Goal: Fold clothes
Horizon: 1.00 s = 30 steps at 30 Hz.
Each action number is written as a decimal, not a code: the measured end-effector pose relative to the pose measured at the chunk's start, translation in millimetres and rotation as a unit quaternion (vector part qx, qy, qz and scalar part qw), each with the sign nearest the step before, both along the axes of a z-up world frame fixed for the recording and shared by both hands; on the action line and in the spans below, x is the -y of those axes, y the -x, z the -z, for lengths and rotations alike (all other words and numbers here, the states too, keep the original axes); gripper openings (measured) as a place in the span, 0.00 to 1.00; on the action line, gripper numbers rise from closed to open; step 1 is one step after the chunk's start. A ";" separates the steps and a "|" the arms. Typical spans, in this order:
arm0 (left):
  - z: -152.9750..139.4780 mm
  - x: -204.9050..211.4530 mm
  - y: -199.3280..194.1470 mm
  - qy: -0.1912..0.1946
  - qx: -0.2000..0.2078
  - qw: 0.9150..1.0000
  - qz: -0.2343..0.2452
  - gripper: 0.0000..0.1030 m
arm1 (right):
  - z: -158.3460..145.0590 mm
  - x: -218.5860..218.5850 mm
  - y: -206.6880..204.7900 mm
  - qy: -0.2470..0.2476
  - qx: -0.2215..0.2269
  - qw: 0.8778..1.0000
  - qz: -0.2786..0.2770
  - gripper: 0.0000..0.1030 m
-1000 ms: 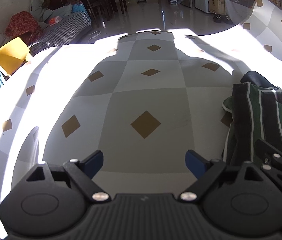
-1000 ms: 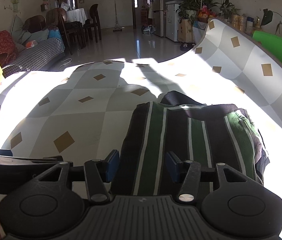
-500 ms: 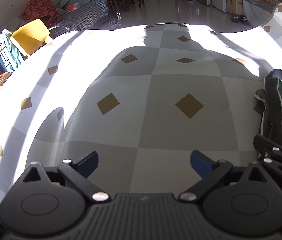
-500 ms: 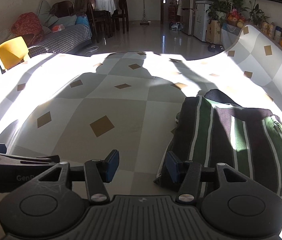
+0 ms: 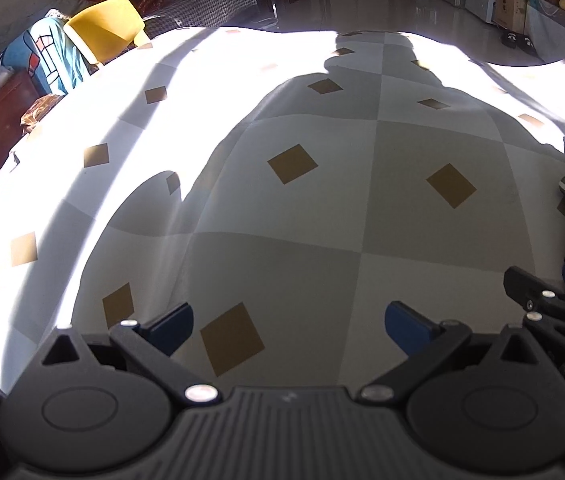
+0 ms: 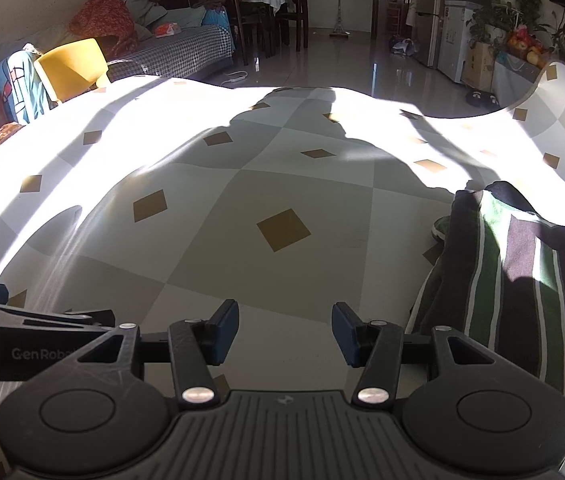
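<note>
Left gripper [image 5: 288, 326]: matte black linkages, ribbed grey housing, blue rubbery fingers [image 5: 170, 326] spread wide and lately widening further, with nothing between them but smooth checkered tablecloth [image 5: 322, 208] of pale grey and cream squares set with tan diamonds, half sunlit, half under a broad soft shadow. At ten o'clock beyond the cloth's edge, a glossy yellow chair [image 5: 102, 24]. Right gripper [image 6: 284, 330]: same build, pads partly apart, empty, hovering over bare cloth. At three o'clock in the right wrist view, the folded striped garment [image 6: 522, 292], soft knit in dark, green and thin white bands, lay flat on the cloth, just beside the right finger.
</note>
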State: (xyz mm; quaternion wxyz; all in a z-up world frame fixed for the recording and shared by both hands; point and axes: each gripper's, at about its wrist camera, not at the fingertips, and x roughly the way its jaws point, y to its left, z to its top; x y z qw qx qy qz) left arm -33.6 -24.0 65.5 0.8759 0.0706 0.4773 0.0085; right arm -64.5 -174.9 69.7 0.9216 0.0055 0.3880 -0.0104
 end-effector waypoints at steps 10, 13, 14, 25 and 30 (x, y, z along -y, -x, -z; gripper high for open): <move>11.1 -25.4 -3.0 0.010 -0.022 1.000 -0.021 1.00 | 11.7 -21.8 -10.9 0.006 -0.013 1.000 -0.021 0.49; 15.3 -32.1 -5.4 0.013 -0.027 0.999 -0.027 1.00 | 15.6 -28.7 -15.0 0.006 -0.019 0.999 -0.025 0.49; 16.6 -34.3 -6.0 0.013 -0.028 0.999 -0.029 1.00 | 16.8 -31.0 -16.3 0.006 -0.021 0.999 -0.026 0.49; 27.8 -60.1 -17.2 0.042 -0.039 0.997 -0.055 1.00 | 28.7 -49.5 -37.5 0.015 -0.021 0.999 -0.042 0.49; 34.2 -52.4 -24.2 0.050 -0.046 0.997 -0.042 1.00 | 36.3 -42.2 -53.1 0.032 -0.014 0.999 -0.016 0.49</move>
